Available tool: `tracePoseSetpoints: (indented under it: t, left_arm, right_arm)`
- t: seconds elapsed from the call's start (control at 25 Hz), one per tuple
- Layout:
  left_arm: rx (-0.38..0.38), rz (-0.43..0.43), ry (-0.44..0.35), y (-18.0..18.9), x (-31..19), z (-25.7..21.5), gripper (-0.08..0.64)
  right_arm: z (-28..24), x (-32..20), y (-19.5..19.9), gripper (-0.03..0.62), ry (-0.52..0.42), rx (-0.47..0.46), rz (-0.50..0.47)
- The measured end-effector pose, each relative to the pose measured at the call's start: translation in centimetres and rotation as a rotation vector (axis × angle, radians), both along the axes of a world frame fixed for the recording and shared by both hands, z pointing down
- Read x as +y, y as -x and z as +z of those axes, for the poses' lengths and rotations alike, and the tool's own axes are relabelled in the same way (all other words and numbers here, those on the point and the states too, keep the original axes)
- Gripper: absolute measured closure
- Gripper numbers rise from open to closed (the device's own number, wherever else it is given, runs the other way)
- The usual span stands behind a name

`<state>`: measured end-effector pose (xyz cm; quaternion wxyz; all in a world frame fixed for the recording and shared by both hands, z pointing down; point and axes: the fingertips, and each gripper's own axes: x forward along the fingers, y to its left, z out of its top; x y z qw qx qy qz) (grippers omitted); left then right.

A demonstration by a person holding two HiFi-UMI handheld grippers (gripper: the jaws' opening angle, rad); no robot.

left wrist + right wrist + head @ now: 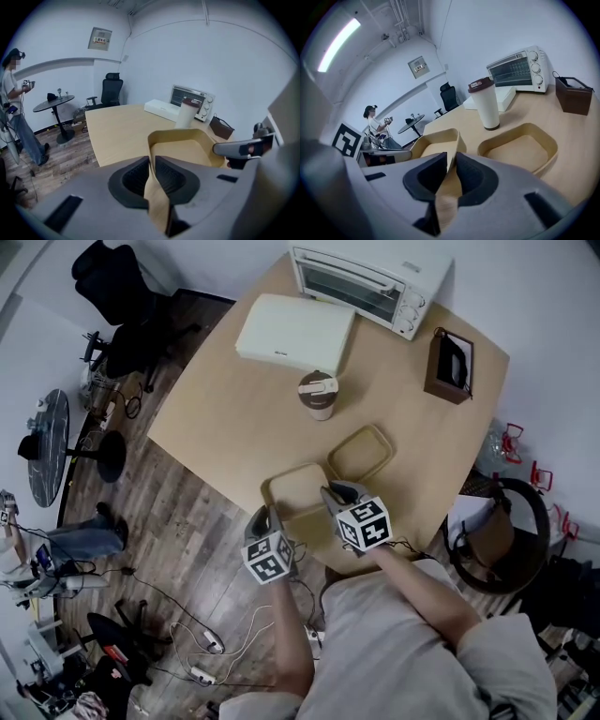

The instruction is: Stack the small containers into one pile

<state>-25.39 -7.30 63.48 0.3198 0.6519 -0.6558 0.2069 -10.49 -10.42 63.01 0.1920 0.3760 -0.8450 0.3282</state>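
Note:
Two shallow tan containers lie side by side on the wooden table. The near container sits by the table's front edge, the far container just right of it. My left gripper is shut on the near container's left rim, which shows pinched between the dark pads in the left gripper view. My right gripper is shut on the same container's right wall, beside the far container. The pads hide the clamped parts of the rim.
A white cup with a brown lid stands behind the containers. Further back are a flat white box, a toaster oven and a brown box. A person stands beside a round table off to the left.

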Motion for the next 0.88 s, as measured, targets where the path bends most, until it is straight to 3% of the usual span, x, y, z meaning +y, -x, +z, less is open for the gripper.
tracePoseSetpoints:
  t: [0.36, 0.88]
  left_arm:
    - [0.039, 0.014, 0.025, -4.3, 0.5, -0.1, 0.518]
    - [0.101, 0.064, 0.04, -10.7, -0.2, -0.4, 0.52]
  right_arm:
    - [0.8, -1.9, -4.2, 0.572, 0.056, 0.071, 0.091]
    - [1.3, -4.1, -10.3, 0.575, 0.125, 0.115, 0.121]
